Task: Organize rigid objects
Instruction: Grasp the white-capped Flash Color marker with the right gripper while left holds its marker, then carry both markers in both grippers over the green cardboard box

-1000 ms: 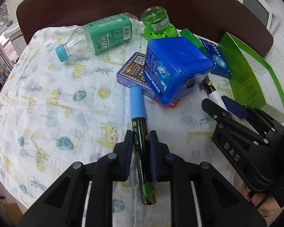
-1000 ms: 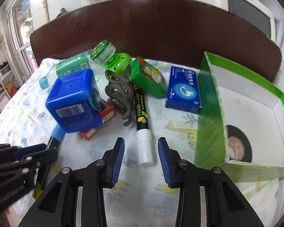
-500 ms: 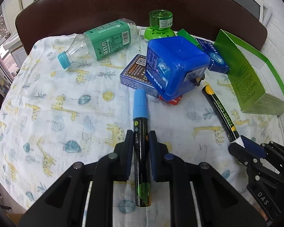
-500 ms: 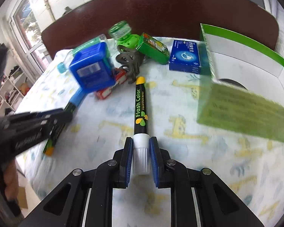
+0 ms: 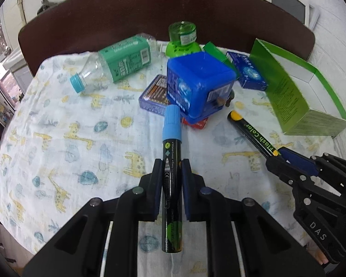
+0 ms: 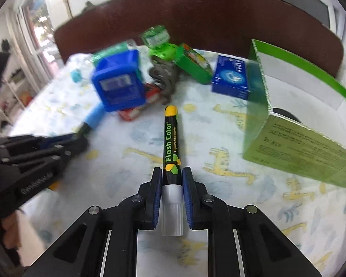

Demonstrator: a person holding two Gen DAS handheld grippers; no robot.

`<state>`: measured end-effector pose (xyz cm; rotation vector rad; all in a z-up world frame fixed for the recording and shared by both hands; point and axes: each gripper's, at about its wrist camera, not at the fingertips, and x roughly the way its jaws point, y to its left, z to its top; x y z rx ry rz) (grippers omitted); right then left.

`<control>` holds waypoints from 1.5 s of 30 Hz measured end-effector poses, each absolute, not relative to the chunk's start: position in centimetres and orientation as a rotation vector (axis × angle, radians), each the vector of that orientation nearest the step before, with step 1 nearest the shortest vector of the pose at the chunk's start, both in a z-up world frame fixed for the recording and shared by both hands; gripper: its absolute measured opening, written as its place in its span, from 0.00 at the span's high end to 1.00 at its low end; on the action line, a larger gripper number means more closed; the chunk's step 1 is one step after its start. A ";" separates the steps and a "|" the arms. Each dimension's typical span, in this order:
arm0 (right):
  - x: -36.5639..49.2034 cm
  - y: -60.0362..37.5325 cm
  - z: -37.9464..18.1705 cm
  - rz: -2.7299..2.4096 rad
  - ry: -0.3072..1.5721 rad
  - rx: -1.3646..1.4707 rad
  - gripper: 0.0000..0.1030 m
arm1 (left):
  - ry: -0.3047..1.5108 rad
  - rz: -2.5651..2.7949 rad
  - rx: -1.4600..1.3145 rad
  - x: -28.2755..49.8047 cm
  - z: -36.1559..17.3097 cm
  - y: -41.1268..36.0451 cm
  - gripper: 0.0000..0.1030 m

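Note:
My left gripper (image 5: 171,168) is shut on a black marker with a light-blue cap (image 5: 171,152), held lengthwise with the cap pointing away. My right gripper (image 6: 171,177) is shut on a black Flash Color marker (image 6: 170,143) with a yellow end and white cap, pads pressing near the white cap. In the left wrist view that yellow-ended marker (image 5: 251,131) and the right gripper (image 5: 286,159) sit at lower right. In the right wrist view the left gripper (image 6: 80,136) shows blurred at left with the blue-capped marker (image 6: 93,120).
On the giraffe-print cloth (image 5: 64,138) lie a green-labelled bottle (image 5: 117,62), a blue cube box (image 5: 198,87), a card box (image 5: 154,94), a green dispenser (image 5: 182,39), a blue carton (image 5: 249,73) and an open green box (image 5: 295,92). A dark chair back (image 5: 150,16) stands behind.
The right gripper closed on the yellow-ended marker and drew it back toward the near edge of the cloth. The left gripper kept hold of the blue-capped marker, tilting slightly.

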<state>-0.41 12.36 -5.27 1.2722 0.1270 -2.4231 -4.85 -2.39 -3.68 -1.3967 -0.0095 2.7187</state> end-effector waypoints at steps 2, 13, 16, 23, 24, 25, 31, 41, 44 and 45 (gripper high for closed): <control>0.5 12.8 -3.6 -2.451 0.129 1.194 0.81 | -0.019 2.723 -1.343 -4.5 -2.1 -2.1 0.87; 1.6 19.1 4.0 -2.640 -0.080 0.931 0.81 | 0.012 2.677 -1.146 -5.9 3.6 3.5 0.87; 1.5 20.7 5.2 -2.702 -0.117 0.875 0.81 | 0.020 2.624 -1.137 -7.1 4.3 6.0 0.87; 0.8 25.1 6.4 -2.818 -0.188 0.817 0.81 | 0.084 2.527 -1.105 -9.1 5.5 12.1 0.87; 0.6 25.7 6.4 -2.829 -0.199 0.819 0.81 | 0.097 2.514 -1.101 -9.3 5.6 13.0 0.87; 0.4 26.4 6.3 -2.838 -0.210 0.823 0.81 | 0.108 2.501 -1.098 -9.5 5.7 13.8 0.87; -0.9 29.6 5.3 -2.895 -0.254 0.854 0.81 | 0.152 2.453 -1.089 -11.1 5.5 18.0 0.86; -3.0 34.1 4.2 -2.973 -0.336 0.887 0.81 | 0.190 2.386 -1.147 -14.0 3.9 23.0 0.86; -3.2 34.9 4.2 -3.006 -0.332 0.889 0.81 | 0.192 2.366 -1.150 -14.4 3.5 24.3 0.86; -3.3 35.0 4.2 -3.026 -0.322 0.891 0.81 | 0.184 2.359 -1.152 -14.6 3.4 24.7 0.86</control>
